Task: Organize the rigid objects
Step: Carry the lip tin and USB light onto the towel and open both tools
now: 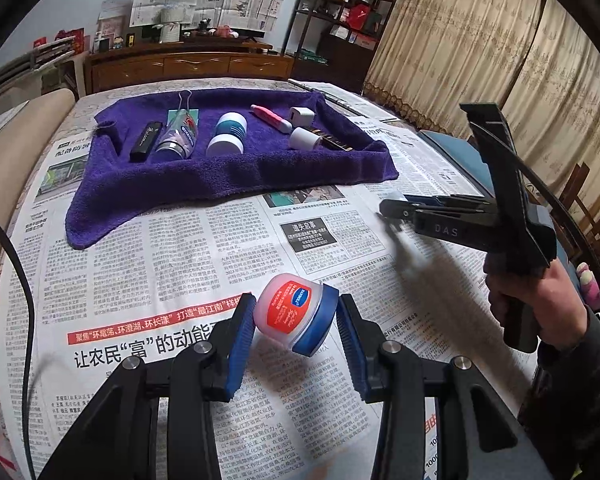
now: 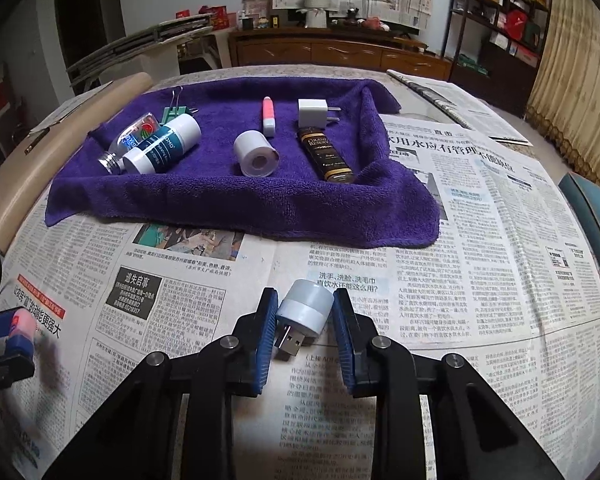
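My left gripper (image 1: 296, 316) is shut on a small Vaseline jar (image 1: 296, 312) with a blue lid, tilted and held above the newspaper. My right gripper (image 2: 305, 312) is shut on a small white USB night light (image 2: 304, 312), plug toward me. The right gripper also shows in the left wrist view (image 1: 392, 208); the left gripper shows in the right wrist view (image 2: 16, 328). Beyond lies a purple towel (image 2: 204, 196) holding a white-capped tube (image 2: 162, 146), a clear bottle (image 2: 128, 140), a paper roll (image 2: 256, 154), a pink stick (image 2: 268, 116), a white charger (image 2: 312, 112) and a dark bottle (image 2: 326, 154).
Newspaper (image 2: 460, 240) covers the table. A green binder clip (image 2: 176, 112) lies at the towel's back left, and a black lighter-like case (image 1: 146, 140) at its left. A wooden cabinet (image 2: 340, 52) and a shelf (image 2: 508, 20) stand behind. A blue chair (image 2: 592, 208) is at the right.
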Demonstrator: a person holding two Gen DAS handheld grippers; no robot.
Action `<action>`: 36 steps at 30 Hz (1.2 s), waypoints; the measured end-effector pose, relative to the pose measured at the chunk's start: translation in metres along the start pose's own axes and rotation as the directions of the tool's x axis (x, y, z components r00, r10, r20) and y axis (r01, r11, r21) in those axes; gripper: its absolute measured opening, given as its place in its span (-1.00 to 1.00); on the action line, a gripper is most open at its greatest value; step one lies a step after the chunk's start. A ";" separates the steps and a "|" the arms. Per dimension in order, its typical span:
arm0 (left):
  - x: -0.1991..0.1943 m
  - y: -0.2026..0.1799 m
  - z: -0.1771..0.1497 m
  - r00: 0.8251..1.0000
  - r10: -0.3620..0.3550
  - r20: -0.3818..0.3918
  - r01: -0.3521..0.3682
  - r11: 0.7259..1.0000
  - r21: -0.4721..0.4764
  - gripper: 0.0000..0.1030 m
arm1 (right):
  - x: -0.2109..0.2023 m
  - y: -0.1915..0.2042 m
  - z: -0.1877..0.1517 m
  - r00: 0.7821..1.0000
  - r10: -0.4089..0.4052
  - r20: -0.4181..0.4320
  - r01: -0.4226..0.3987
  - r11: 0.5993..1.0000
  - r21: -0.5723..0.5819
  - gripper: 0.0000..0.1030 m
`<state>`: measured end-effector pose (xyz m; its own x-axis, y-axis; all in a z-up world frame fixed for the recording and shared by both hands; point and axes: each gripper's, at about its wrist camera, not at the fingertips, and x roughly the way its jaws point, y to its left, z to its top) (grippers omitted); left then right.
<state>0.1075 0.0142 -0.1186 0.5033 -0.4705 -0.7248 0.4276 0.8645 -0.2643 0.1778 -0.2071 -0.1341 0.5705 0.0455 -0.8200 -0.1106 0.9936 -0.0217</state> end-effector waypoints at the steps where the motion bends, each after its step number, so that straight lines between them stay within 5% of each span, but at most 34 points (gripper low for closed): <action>1: 0.000 0.001 0.001 1.000 0.003 0.001 -0.003 1.000 -0.004 -0.24 | -0.001 -0.001 -0.001 1.000 0.006 -0.004 -0.006 1.000 0.004 -0.46; 18: 0.011 -0.001 0.074 1.000 0.011 0.027 -0.011 1.000 0.005 -0.23 | -0.031 -0.011 0.038 0.994 0.087 0.069 -0.086 0.996 -0.023 -0.46; 36: 0.098 0.011 0.148 1.000 0.000 -0.016 0.000 1.000 -0.026 -0.23 | 0.041 -0.003 0.138 0.968 0.251 0.016 -0.247 0.962 -0.120 -0.46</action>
<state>0.2725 -0.0483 -0.0988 0.4911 -0.4678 -0.7348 0.4077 0.8689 -0.2807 0.3135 -0.1943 -0.0889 0.5377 0.2951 -0.7898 -0.3449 0.9318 0.1134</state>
